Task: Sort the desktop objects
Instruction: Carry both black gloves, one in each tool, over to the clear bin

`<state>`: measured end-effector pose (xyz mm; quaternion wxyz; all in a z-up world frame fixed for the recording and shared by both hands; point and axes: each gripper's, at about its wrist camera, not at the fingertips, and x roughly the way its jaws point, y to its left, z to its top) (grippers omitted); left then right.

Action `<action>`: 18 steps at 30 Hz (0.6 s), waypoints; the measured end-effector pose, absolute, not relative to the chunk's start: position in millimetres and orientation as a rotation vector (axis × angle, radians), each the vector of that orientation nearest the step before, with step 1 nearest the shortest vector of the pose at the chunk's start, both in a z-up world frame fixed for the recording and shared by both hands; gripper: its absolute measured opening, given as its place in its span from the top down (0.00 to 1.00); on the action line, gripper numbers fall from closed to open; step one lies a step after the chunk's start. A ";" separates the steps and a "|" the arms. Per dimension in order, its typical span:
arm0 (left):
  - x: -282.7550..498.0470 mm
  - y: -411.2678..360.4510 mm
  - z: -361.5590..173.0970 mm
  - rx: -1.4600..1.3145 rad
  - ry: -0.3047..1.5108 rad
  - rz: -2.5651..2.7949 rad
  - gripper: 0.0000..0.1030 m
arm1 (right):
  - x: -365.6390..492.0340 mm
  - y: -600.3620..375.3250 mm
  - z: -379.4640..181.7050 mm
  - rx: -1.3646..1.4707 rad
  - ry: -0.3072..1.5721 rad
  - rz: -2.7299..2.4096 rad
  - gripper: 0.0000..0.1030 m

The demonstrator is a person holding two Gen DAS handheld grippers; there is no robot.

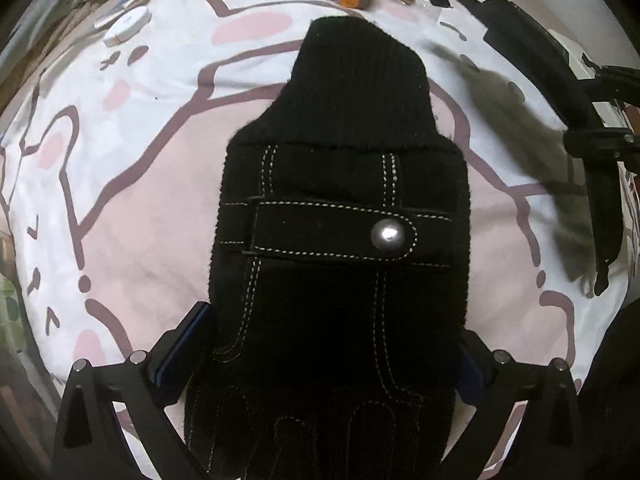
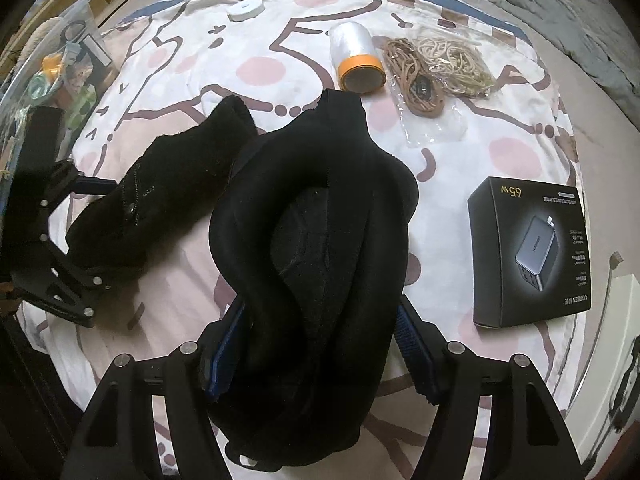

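Gloves fill both views: the right gripper (image 2: pixel 316 364) has its jaws clamped on one glove (image 2: pixel 316 240), lifted off the patterned sheet (image 2: pixel 500 128). Left gripper (image 1: pixel 324 364) jaws stand wide around the other glove (image 1: pixel 340 216), apparently unpinched. Limp fabric could slip free.
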<state>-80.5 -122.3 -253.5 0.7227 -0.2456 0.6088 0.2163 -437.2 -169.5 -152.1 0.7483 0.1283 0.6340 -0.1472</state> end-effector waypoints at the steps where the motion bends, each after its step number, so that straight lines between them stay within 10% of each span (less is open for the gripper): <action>1: -80.3 -122.7 -252.7 -0.541 1.347 0.476 0.01 | -426.7 -163.5 -160.2 0.281 1.385 -0.321 0.31; 11: -103.3 -128.6 -227.9 -0.599 1.239 0.517 0.35 | -425.6 -177.0 -143.1 0.304 1.329 -0.331 0.31; 18: -118.9 -143.8 -199.1 -0.616 1.171 0.568 0.40 | -422.2 -173.2 -116.2 0.296 1.247 -0.299 0.31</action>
